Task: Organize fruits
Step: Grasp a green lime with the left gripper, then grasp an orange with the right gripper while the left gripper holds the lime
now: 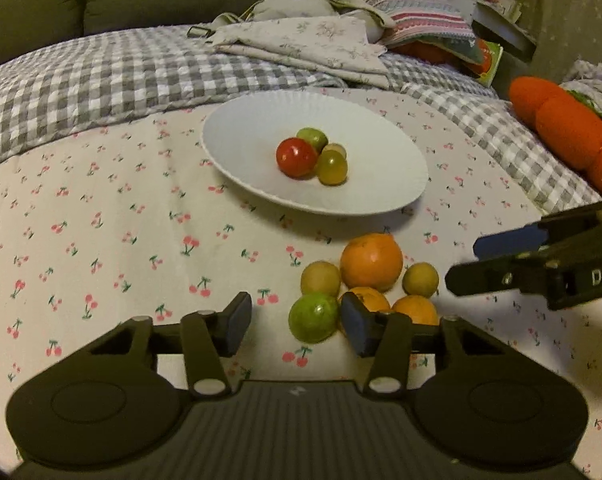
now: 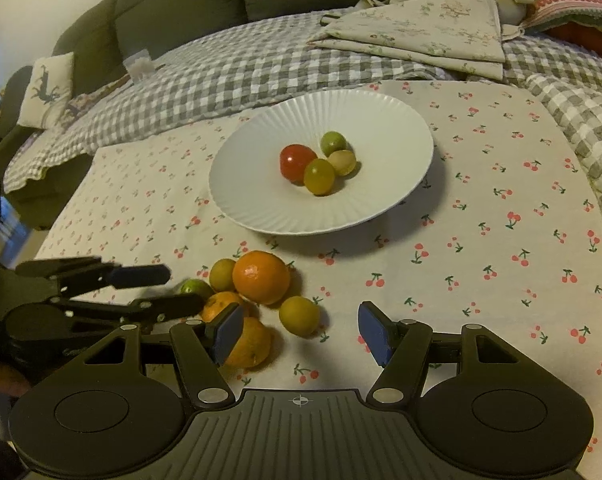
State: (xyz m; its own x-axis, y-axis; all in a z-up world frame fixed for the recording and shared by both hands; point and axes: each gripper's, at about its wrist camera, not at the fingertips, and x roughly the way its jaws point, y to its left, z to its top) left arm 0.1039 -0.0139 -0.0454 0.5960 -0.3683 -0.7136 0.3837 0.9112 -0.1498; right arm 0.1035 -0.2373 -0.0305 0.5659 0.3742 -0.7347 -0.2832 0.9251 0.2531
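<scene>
A white plate point(image 1: 261, 184) point(image 2: 261, 208) on the cherry-print cloth holds a red fruit point(image 1: 296, 157) point(image 2: 297, 161) and three small green-yellow fruits. In front of it lies a loose cluster: a large orange point(image 1: 371, 262) point(image 2: 261, 277), two smaller oranges, a green lime point(image 1: 313, 317) point(image 2: 195, 288) and small yellow-green fruits point(image 2: 299, 315). My left gripper point(image 1: 297, 326) is open, with the lime between its fingers, apart from both pads. My right gripper point(image 2: 301, 334) is open and empty, just in front of the cluster. It also shows in the left wrist view point(image 1: 497, 260) at the right.
The cherry-print cloth point(image 2: 501, 240) lies over a grey checked blanket point(image 1: 101, 76). Folded linens point(image 1: 321, 44) and pillows sit behind the plate. An orange plush carrot point(image 1: 569, 128) lies at the right. A green sofa back point(image 2: 181, 8) stands beyond.
</scene>
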